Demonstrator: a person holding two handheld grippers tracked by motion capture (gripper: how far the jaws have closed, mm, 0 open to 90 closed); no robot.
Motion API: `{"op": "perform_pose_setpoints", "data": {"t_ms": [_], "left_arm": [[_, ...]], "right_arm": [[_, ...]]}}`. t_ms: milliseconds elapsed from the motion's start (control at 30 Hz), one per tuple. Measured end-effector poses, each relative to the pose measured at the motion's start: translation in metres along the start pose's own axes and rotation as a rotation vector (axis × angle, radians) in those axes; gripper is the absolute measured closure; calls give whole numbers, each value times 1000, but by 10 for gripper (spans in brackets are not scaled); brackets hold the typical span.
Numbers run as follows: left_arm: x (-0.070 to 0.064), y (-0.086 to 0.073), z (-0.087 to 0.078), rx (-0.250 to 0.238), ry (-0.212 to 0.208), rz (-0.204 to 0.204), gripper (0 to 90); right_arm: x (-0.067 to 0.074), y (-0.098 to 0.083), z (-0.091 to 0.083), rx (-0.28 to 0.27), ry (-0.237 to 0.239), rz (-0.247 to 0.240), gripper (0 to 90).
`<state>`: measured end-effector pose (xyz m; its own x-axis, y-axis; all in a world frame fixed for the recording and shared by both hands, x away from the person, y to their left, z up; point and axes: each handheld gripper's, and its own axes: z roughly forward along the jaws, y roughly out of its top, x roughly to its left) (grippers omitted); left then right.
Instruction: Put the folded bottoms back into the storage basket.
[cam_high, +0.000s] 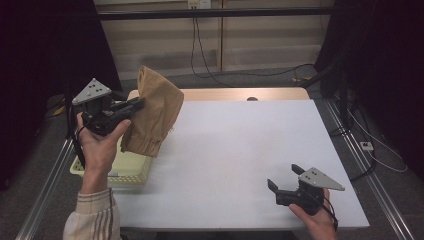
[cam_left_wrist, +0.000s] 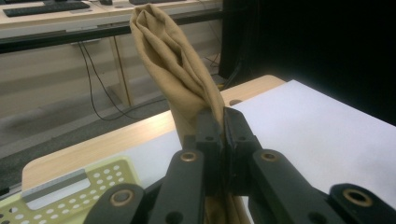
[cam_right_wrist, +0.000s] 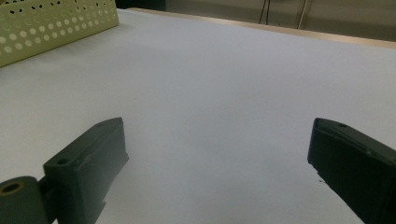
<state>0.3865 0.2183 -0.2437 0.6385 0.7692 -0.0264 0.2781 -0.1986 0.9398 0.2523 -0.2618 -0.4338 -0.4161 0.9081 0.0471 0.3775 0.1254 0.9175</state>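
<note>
The left hand-held gripper (cam_high: 136, 104) is clamped tight on a tan cloth (cam_high: 152, 112), its jaws pinching a fold of the fabric. It holds the cloth in the air at the counter's (cam_high: 240, 150) far left corner, above the pale yellow basket (cam_high: 131, 167). From the pinch, part of the cloth stands up past the jaws and the rest hangs down toward the basket. The right hand-held gripper (cam_high: 285, 179) sits low over the counter's near right, well apart from the cloth, its jaws spread wide with nothing between them.
</note>
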Motion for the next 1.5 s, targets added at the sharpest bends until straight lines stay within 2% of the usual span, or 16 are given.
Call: {"op": "perform_pose_setpoints", "data": {"t_ms": [567,833,1067,1500], "left_arm": [[13,-5,-14,-2,39,-14,865],[21,-9,-19,-2,61,-35,866],[29,-12,-28,-20,73,-57,866],[43,-17,-40,-16,102,-84,866]], "right_arm": [[0,0,-1,0,2,1,45],[1,0,0,1,8,1,44],[1,0,0,1,10,-6,44],[1,0,0,1,12,-6,44]]}}
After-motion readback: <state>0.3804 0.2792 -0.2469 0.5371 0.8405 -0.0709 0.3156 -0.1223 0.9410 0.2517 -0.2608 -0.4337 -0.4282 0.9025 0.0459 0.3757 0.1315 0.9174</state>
